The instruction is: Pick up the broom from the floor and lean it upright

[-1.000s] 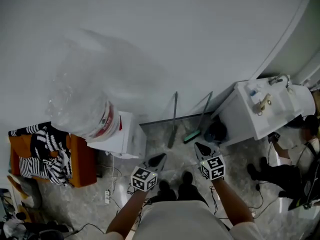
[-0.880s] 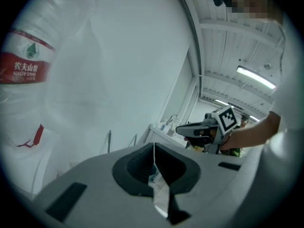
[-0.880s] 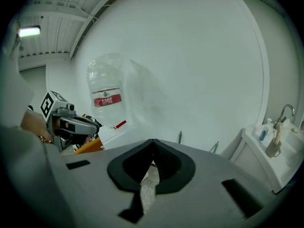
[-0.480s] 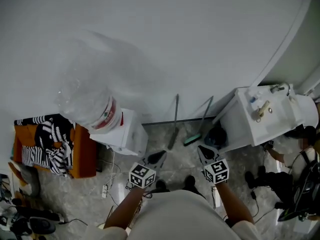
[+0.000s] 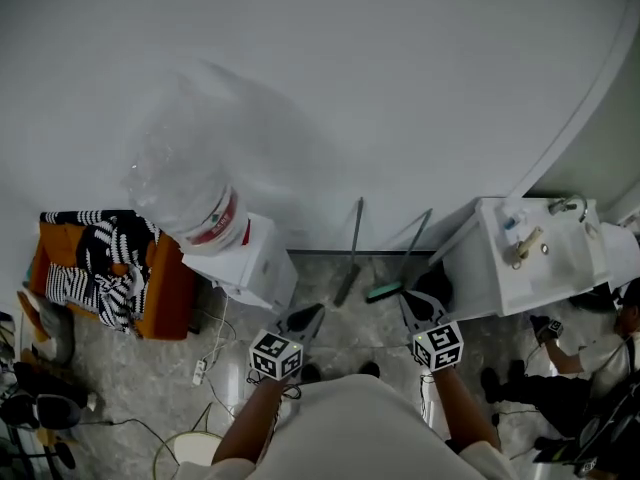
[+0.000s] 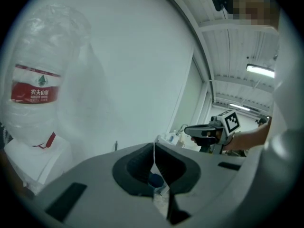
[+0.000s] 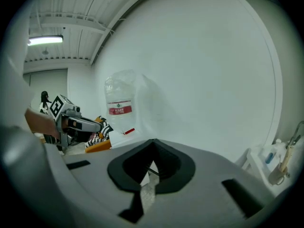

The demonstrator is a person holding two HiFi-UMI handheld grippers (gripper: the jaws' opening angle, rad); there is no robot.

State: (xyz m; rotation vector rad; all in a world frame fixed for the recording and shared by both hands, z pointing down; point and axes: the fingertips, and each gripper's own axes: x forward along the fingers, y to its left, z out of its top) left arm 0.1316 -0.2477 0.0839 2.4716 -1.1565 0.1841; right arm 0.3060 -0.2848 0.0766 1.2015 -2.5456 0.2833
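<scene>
In the head view the broom [image 5: 408,251] stands tilted against the white wall, its green head [image 5: 384,291] down on the stone floor. A grey long-handled tool [image 5: 350,256] leans on the wall just left of it. My left gripper [image 5: 316,311] and right gripper [image 5: 404,295] hover side by side in front of me, short of both handles and touching neither. Each is shut with nothing between its jaws: the left gripper [image 6: 153,144] and the right gripper [image 7: 153,141] show tips that meet. The right gripper [image 6: 205,131] appears in the left gripper view, the left gripper [image 7: 77,124] in the right gripper view.
A white water dispenser [image 5: 247,268] with a big clear bottle [image 5: 193,178] stands left, beside an orange seat with striped cloth [image 5: 100,268]. A white sink cabinet [image 5: 520,258] stands right, with a dark object [image 5: 434,286] at its foot. Cables and a power strip [image 5: 199,372] lie on the floor.
Both grippers have risen and drawn back toward my body, still shut. The view has lifted and shifted. The broom and grey tool keep leaning on the wall.
</scene>
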